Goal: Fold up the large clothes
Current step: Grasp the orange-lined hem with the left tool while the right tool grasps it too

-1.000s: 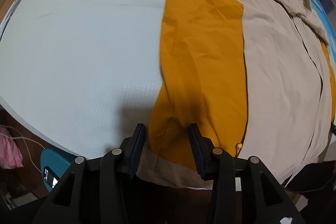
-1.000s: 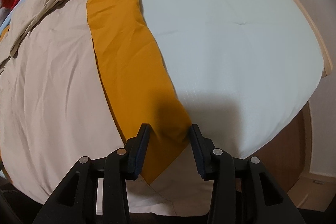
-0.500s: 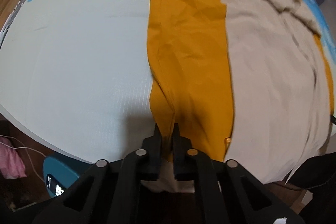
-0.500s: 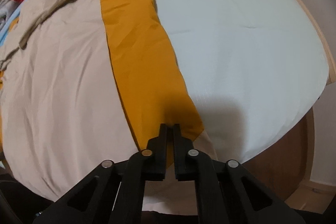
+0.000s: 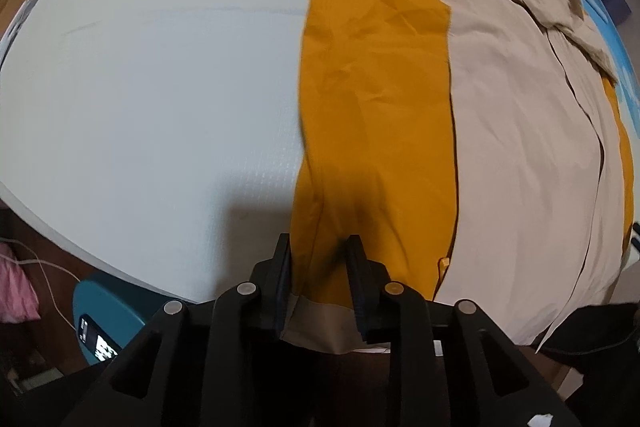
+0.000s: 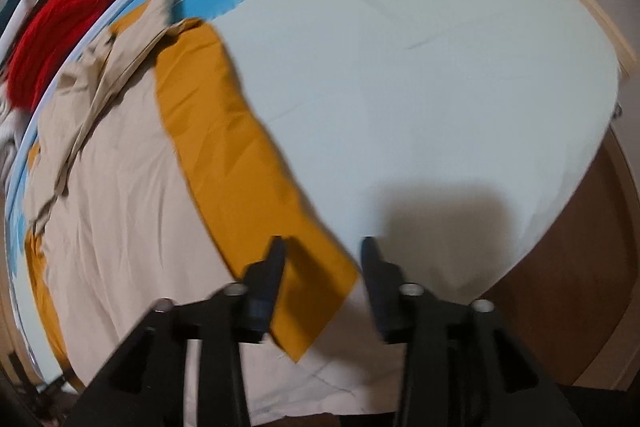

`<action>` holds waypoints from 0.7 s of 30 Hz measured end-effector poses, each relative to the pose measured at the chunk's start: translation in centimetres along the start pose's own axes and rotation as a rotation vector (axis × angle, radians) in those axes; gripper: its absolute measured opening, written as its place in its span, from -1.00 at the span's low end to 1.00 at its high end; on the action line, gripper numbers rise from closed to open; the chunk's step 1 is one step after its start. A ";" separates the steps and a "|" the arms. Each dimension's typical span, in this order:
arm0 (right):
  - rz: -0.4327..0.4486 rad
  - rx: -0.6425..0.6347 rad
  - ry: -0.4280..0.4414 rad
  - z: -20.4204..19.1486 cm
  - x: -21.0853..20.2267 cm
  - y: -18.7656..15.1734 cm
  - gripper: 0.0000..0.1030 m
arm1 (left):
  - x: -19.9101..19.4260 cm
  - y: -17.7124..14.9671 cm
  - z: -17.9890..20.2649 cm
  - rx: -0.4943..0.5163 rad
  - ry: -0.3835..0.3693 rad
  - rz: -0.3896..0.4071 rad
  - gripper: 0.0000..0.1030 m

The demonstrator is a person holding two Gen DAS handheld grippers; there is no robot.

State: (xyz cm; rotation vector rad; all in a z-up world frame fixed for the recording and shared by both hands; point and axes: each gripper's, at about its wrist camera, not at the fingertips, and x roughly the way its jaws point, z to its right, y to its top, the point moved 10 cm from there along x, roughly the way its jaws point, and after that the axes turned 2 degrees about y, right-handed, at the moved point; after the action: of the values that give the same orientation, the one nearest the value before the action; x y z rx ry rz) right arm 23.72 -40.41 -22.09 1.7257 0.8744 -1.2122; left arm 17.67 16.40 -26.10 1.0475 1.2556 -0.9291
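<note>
Two grippers: both over the near hem of one garment on the bed.
Garment (image 5: 520, 131): beige cloth, mustard lining strip (image 5: 376, 99) creased, spread flat on pale quilted sheet (image 5: 160, 99).
Left gripper (image 5: 318, 259): jaws parted, mustard fold between them, apparently unpinched.
Right gripper (image 6: 322, 259): jaws wide, holding nothing, mustard corner between them.

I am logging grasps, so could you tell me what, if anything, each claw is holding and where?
Nothing is held. The left claw stands open around the coat's orange lining fold; the right claw is open above its corner.
</note>
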 end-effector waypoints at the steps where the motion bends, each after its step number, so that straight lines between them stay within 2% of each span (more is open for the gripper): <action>1: 0.000 0.006 0.000 0.1 0.5 0.6 -0.14 | 0.1 0.1 -0.1 -0.011 -0.005 -0.002 -0.51; 4: -0.017 0.030 0.006 0.6 0.9 0.6 -0.10 | 0.6 0.0 -0.5 -0.022 -0.007 -0.007 -0.50; 7: -0.078 0.005 0.017 0.2 1.9 -0.3 -0.10 | 0.9 0.0 -0.3 -0.007 0.001 -0.010 -0.51; 8: -0.120 -0.029 0.010 -0.3 2.7 -1.0 -0.10 | 1.1 0.0 -0.3 0.002 0.004 -0.009 -0.51; 11: -0.125 -0.150 -0.062 -1.5 3.1 -1.6 -0.08 | 1.4 -1.0 0.6 0.031 0.017 -0.005 -0.50; 12: -0.126 -0.161 -0.071 -1.6 3.2 -1.7 -0.15 | 1.4 -1.0 0.7 0.039 0.023 -0.004 -0.50; 13: -0.126 -0.162 -0.073 -1.7 3.1 -1.8 -0.38 | 1.5 -1.1 0.9 0.047 0.028 -0.001 -0.50; 15: -0.128 -0.160 -0.037 -2.2 2.9 -1.9 -0.76 | 1.3 -1.1 1.5 0.056 0.024 0.005 -0.75; 16: -0.120 -0.169 -0.034 -2.5 2.7 -1.8 -0.78 | 1.0 -1.0 1.7 0.059 0.011 0.014 -0.87; 17: -0.103 -0.184 -0.041 -2.7 2.3 -1.7 -0.80 | 0.5 -0.8 2.2 0.061 0.002 0.021 -0.90; 19: -0.077 -0.197 -0.028 -3.3 1.6 -1.5 -0.86 | -0.5 -0.8 2.6 0.079 -0.003 0.045 -0.92; 21: -0.043 -0.199 0.021 -4.2 -0.1 -0.9 -0.87 | -2.4 -0.7 3.6 0.108 -0.035 0.077 -0.93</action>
State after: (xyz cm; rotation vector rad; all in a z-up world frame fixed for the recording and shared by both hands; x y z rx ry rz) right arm 24.43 -36.22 -21.46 1.5691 1.0144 -1.0977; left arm 17.80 12.70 -23.74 1.1518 1.1389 -0.9602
